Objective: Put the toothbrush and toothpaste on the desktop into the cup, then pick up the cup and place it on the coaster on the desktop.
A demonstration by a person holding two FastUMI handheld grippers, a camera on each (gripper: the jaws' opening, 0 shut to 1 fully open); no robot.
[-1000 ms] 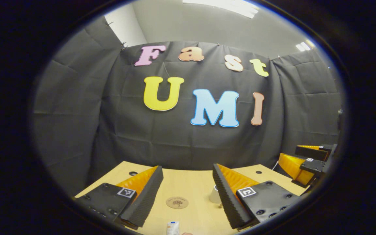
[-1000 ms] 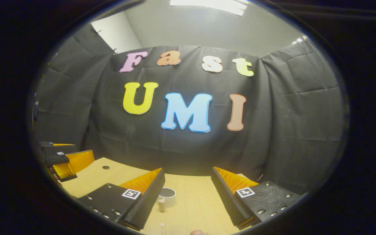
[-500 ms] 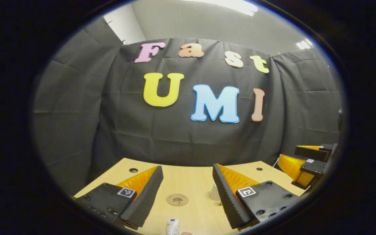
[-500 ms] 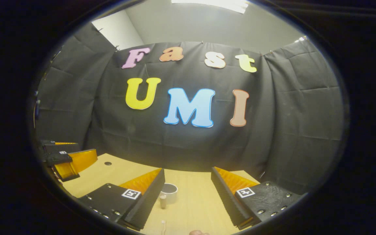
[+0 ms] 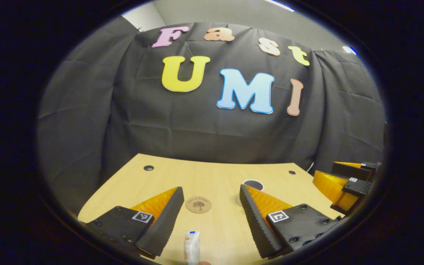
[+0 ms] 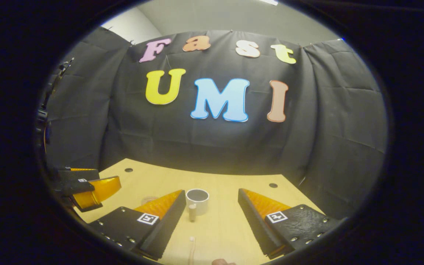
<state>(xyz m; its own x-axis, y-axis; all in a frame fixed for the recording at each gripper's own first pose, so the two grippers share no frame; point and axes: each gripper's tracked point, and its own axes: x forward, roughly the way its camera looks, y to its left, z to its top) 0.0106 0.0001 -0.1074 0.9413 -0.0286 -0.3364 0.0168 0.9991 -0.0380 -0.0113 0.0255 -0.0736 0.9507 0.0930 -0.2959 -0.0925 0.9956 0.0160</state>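
You are at the first step, with nothing picked up. Your left gripper point(image 5: 208, 217) hangs spread wide over the toothpaste tube point(image 5: 192, 250); your right gripper point(image 6: 212, 217), equally agape, faces the toothbrush point(image 6: 191, 248) and cup point(image 6: 197, 200). Next, lower and pinch.

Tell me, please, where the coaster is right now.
In the left gripper view, the coaster lies flat on the desk, between the open fingers, beyond the toothpaste.

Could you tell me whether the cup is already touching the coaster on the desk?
Apart. In the left gripper view, bare desk lies between the coaster and the cup.
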